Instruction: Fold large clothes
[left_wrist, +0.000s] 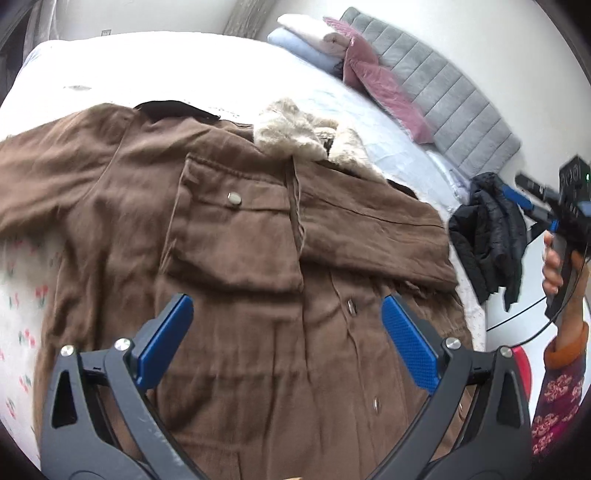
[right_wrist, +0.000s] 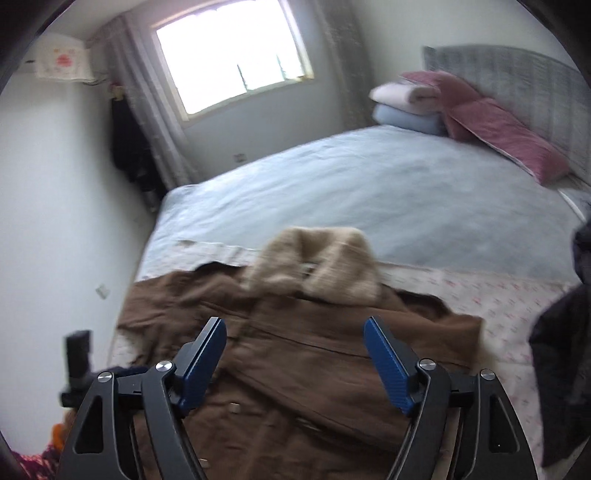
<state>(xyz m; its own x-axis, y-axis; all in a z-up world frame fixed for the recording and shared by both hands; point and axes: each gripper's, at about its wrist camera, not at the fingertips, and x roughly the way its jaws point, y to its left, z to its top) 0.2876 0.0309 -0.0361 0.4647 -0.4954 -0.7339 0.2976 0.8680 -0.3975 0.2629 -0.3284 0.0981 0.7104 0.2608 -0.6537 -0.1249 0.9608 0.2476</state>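
Observation:
A large brown coat (left_wrist: 236, 258) with a beige fur collar (left_wrist: 299, 133) lies spread on the bed, one sleeve folded across its front. My left gripper (left_wrist: 288, 314) is open and empty just above the coat's front, near a flap pocket. My right gripper (right_wrist: 295, 336) is open and empty above the coat (right_wrist: 314, 354), its fur collar (right_wrist: 317, 266) beyond the fingertips. In the left wrist view the right gripper (left_wrist: 524, 195) shows at the far right, held off the bed's side.
The bed (right_wrist: 351, 184) has a pale blue cover and a floral sheet (left_wrist: 22, 314). A dark jacket (left_wrist: 487, 232) lies at the bed's right side. Folded bedding (right_wrist: 402, 107), a pink pillow (right_wrist: 498, 125) and a grey headboard (left_wrist: 450, 92) are at the head. A window (right_wrist: 232, 51) is behind.

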